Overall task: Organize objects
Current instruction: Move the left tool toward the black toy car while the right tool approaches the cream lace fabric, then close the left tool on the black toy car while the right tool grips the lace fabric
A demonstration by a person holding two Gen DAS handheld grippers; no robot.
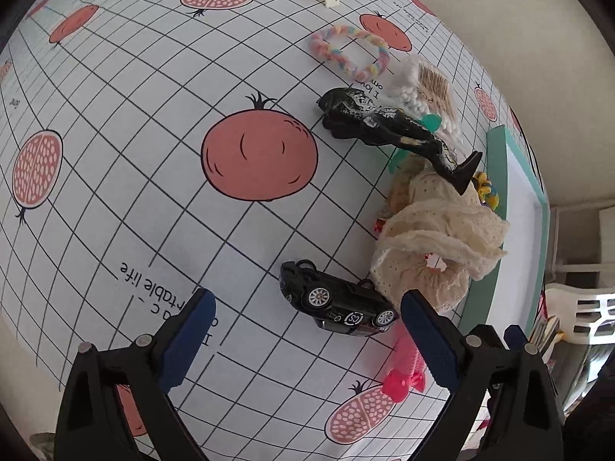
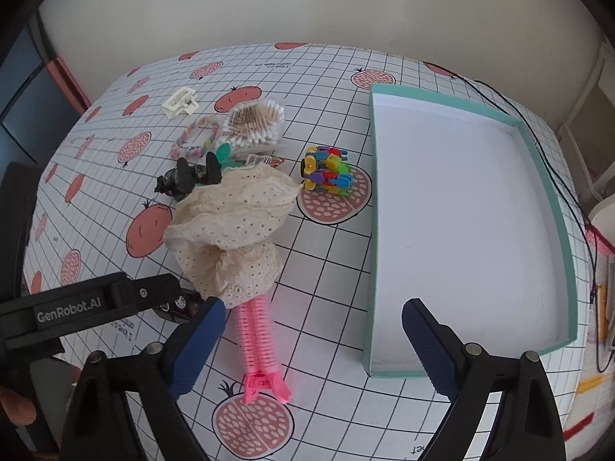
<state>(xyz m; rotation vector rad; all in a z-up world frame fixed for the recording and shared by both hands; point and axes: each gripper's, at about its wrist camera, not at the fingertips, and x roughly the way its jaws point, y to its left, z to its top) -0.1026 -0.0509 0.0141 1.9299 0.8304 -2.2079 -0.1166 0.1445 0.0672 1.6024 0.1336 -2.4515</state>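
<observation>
The left gripper (image 1: 303,322) hangs with its jaws spread wide and empty, framing the black toy car (image 1: 338,303), which lies on its side against the cream lace cloth (image 1: 438,246), likely the first pick. Beyond it a black figure (image 1: 388,126) rests on the pile.

The right gripper (image 2: 311,330) is also wide open, holding nothing, poised over the pink clip (image 2: 259,345). The teal box (image 2: 469,230) sits just beside it, bare inside, presumably waiting to receive everything.

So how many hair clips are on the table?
2. A cream claw clip lies at the table's far side; a pink clip lies near the grippers, partly under the lace fabric. Others may be hidden.
</observation>
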